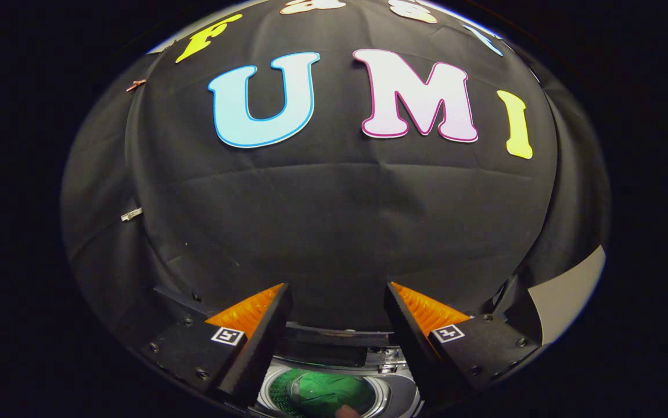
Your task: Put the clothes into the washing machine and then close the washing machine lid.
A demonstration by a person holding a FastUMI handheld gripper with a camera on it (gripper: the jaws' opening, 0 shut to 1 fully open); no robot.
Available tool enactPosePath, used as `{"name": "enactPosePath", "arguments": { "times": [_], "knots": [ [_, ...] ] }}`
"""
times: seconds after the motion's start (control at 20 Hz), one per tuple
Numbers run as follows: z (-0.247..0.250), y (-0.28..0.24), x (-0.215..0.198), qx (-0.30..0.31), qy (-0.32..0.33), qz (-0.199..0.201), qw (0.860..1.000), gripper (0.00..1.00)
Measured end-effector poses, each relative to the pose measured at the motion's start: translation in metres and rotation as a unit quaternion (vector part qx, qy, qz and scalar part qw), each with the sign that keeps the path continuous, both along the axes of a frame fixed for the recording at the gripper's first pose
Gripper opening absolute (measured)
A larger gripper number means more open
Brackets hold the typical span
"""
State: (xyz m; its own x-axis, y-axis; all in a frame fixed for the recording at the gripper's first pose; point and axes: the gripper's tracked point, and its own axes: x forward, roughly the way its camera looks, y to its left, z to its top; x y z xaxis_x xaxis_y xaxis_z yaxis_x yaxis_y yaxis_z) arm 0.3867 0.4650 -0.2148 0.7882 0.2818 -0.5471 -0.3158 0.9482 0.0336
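Gripper (pixel 337 305) jaws are held wide open with nothing between them, aimed at the booth wall well above the washer (pixel 395 390). The washer sits below and between the jaws, drum open, green clothes (pixel 325 390) already seen inside. The lid (pixel 340 337) appears raised along the washer's far edge just ahead of the jaws, so closing it is judged the remaining step.

No readable text, only square coded markers (pixel 227 335) on the claw (pixel 337 305).
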Motion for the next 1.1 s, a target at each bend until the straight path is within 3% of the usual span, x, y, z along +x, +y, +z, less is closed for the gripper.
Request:
{"name": "enactPosePath", "arguments": {
  "times": [0.6, 1.1],
  "knots": [
    [0.004, -0.011, -0.056, 0.006, -0.022, 0.004, 1.0, 1.0],
    [-0.017, -0.018, -0.107, 0.025, 0.003, 0.02, 0.999, 1.0]
  ]
}}
